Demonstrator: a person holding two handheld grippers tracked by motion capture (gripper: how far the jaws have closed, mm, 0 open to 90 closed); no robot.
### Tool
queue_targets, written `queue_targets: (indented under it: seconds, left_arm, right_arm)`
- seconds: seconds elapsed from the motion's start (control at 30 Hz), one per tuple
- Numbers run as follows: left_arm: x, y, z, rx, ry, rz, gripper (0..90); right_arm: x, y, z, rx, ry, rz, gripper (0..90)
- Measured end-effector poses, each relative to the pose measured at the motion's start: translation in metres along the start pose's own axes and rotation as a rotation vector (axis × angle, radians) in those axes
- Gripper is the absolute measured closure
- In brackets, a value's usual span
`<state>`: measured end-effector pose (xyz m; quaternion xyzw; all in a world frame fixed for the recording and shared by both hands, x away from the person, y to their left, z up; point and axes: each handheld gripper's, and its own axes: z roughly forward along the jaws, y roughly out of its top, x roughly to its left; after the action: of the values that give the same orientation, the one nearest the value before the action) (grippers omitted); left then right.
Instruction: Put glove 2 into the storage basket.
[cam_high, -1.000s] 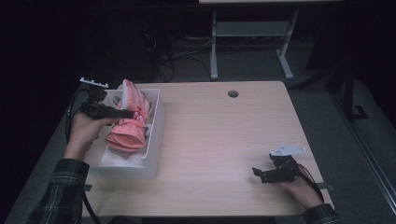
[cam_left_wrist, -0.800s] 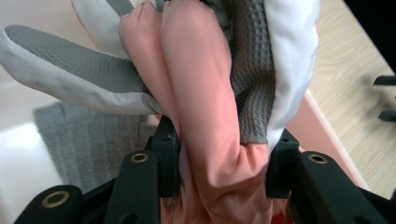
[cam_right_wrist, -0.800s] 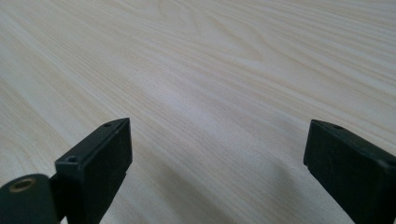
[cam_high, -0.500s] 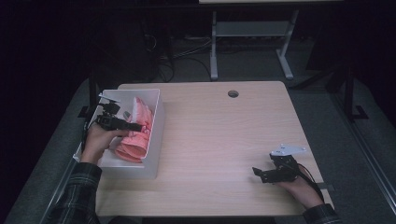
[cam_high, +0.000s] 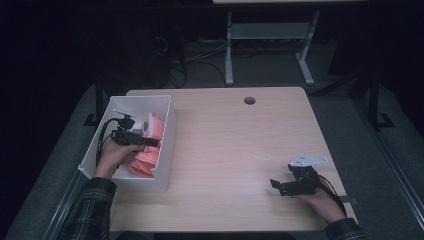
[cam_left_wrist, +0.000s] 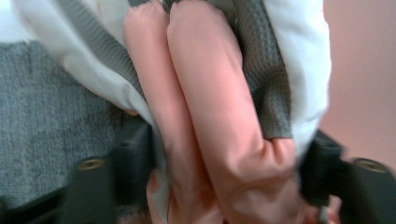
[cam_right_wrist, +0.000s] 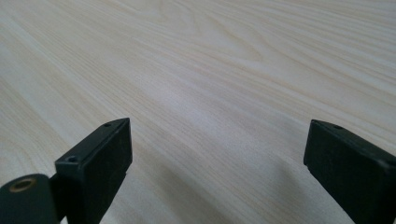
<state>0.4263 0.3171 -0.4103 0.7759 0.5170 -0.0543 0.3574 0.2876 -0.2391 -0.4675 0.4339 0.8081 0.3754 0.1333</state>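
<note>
Your left gripper (cam_high: 152, 142) is down inside the white bin (cam_high: 167, 145) at the table's left edge, over the pink garment (cam_high: 150, 157) that lies in it. Its jaws have just been opening, and in the left gripper view the garment (cam_left_wrist: 219, 121) is between them: pink padded folds with white fabric and grey mesh lining crowd the lens. The jaws show as dark blurred blocks at the bottom corners, standing wide on either side of the bunched cloth. Whether the pads press the cloth is hard to say from this close, blurred picture; they look to stand just off it rather than clamp it.

From the high view, your left hand (cam_high: 112, 155) and the gripper body cover the middle of the garment, so you see its pink folds at the bin's right wall and below the hand. The near wall of the bin hides the garment's lowest part, and the dim light makes it hard to tell what kind of garment it is, perhaps a padded jacket.

Your right gripper (cam_high: 274, 184) rests low near the front right corner of the wooden table (cam_high: 240, 150), well apart from the bin, with the grey plate on top of it. In the right gripper view its jaws stand wide apart with bare wood grain (cam_right_wrist: 210, 93) between them and nothing held. Both your sleeves are cut off by the bottom edge of the high view.
</note>
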Motion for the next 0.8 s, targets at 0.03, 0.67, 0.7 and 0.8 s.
queue_targets:
  seconds: [0.03, 0.67, 0.7, 0.8]
  left_arm:
    - [0.000, 0.000, -0.001, -0.003, 0.009, 0.005, 22.9]
    - [-0.049, 0.023, -0.065, -0.129, 0.105, 0.141, 13.5]
    - [-0.049, 0.023, -0.065, -0.129, 0.105, 0.141, 13.5]
    - [-0.069, 0.029, -0.076, -0.145, 0.094, 0.197, 13.5]
  right_arm:
    - [0.000, 0.000, 0.000, -0.001, 0.000, -0.003, 7.6]
    - [0.002, 0.001, 0.000, -0.002, -0.001, -0.003, 7.6]
    - [0.001, 0.001, 0.000, -0.001, -0.002, -0.003, 7.6]
    - [0.001, 0.001, 0.000, -0.001, -0.002, -0.004, 7.6]
